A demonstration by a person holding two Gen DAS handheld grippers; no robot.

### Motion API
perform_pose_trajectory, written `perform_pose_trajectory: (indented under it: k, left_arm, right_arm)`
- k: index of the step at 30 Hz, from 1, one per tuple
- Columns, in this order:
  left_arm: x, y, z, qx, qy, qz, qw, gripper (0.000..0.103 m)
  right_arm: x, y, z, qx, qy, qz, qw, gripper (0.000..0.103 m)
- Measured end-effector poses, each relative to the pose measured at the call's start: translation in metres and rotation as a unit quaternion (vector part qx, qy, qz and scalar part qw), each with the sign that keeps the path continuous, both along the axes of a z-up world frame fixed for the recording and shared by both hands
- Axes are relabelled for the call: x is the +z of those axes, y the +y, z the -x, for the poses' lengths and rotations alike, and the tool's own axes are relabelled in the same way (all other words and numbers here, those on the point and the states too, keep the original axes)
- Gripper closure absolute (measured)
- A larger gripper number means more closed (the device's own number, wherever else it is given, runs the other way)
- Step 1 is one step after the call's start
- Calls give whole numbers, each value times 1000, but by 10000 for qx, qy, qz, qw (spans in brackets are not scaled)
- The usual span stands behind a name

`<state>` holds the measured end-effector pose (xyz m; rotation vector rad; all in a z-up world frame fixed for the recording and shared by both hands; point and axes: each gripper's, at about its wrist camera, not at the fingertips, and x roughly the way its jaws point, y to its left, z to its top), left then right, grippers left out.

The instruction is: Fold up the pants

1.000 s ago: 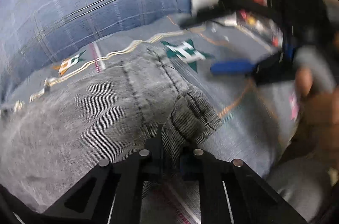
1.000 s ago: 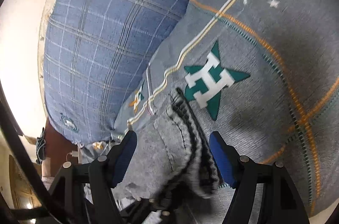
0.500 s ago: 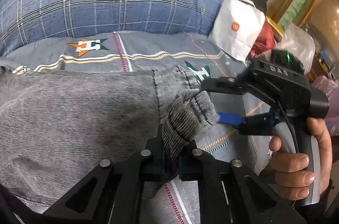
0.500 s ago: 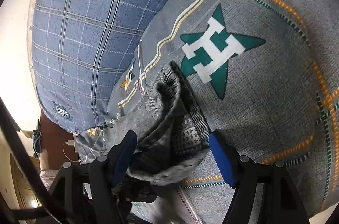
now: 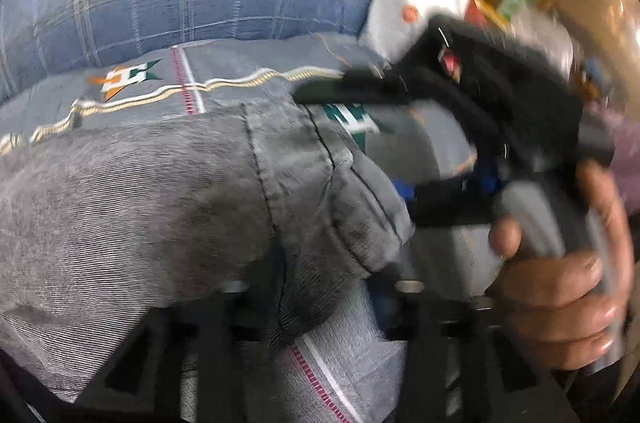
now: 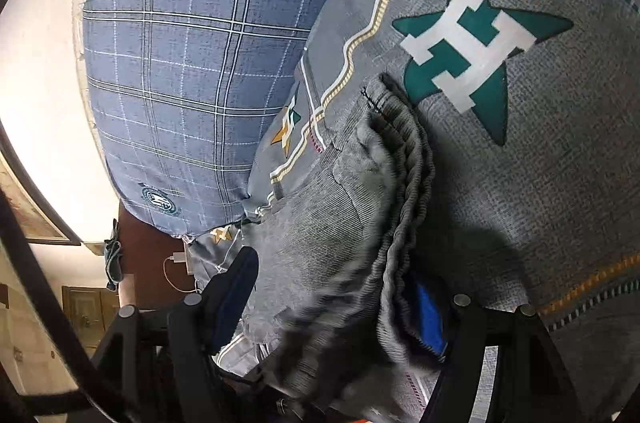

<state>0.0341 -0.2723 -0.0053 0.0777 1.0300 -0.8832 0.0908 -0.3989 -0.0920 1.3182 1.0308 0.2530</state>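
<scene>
Left claw (image 5: pixel 320 287) is too blurred to tell open from closed; grey pants (image 5: pixel 140 207) drape over it on the bed sheet (image 5: pixel 248 71). Right claw (image 6: pixel 332 287) stands spread, the pants' bunched waistband between its blue pads (image 6: pixel 430 315).

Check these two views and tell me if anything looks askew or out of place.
The grey pants are not flat: the hem end is bunched into a thick ridged wad on the bedsheet, between the right gripper's open jaws. The left view is motion-blurred, so its grip is unclear. Nothing looks spilled or damaged.
</scene>
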Motion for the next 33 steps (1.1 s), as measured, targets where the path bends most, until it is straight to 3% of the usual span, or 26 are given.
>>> perform_pose_trajectory:
  k: [4, 8, 16, 17, 18, 19, 20, 23, 26, 27, 30, 33]
  left_arm:
    - [2, -14, 27, -545, -458, -175, 9973, 47]
    - [-3, -27, 49, -839, -1223, -781, 9859, 45]
    - [-25, -48, 50, -498, -1994, -1689, 9640, 45]
    - [-26, -51, 48, -462, -2030, -1765, 9620, 49]
    - [-26, -52, 46, -443, -1983, -1737, 9636, 60]
    - [-25, -52, 44, -370, -1948, -1687, 9655, 76]
    - [-24, -49, 39, -228, -1981, -1675, 9655, 84]
    - [-13, -29, 27, 3, -1681, -1223, 9782, 86]
    - [-4, -9, 18, 234, -1269, -808, 9883, 87]
    - [-4, -4, 14, 285, -1138, -734, 9904, 87]
    - [2, 13, 6, 509, -943, -426, 9933, 88]
    - [23, 36, 5, 771, -974, 31, 9922, 88]
  right_arm:
    - [1, -5, 1, 22, -70, -22, 10000, 29]
    - [2, -7, 4, 51, -139, -121, 9998, 28]
    - [-4, -7, 8, 65, -249, -746, 9969, 28]
    - [-3, -7, 8, 62, -254, -758, 9968, 28]
    - [-3, -7, 8, 62, -256, -755, 9968, 28]
    - [-3, -7, 8, 68, -234, -709, 9972, 28]
    - [-2, -6, 8, 94, -183, -586, 9981, 28]
    - [3, -3, 6, 206, -44, 19, 9998, 33]
    - [10, 5, 0, 357, 127, 752, 9964, 68]
    - [10, 6, -1, 410, 91, 772, 9961, 72]
    - [26, 18, -4, 502, -175, 1082, 9927, 84]
    - [57, 35, -5, 561, -827, 1406, 9850, 86]
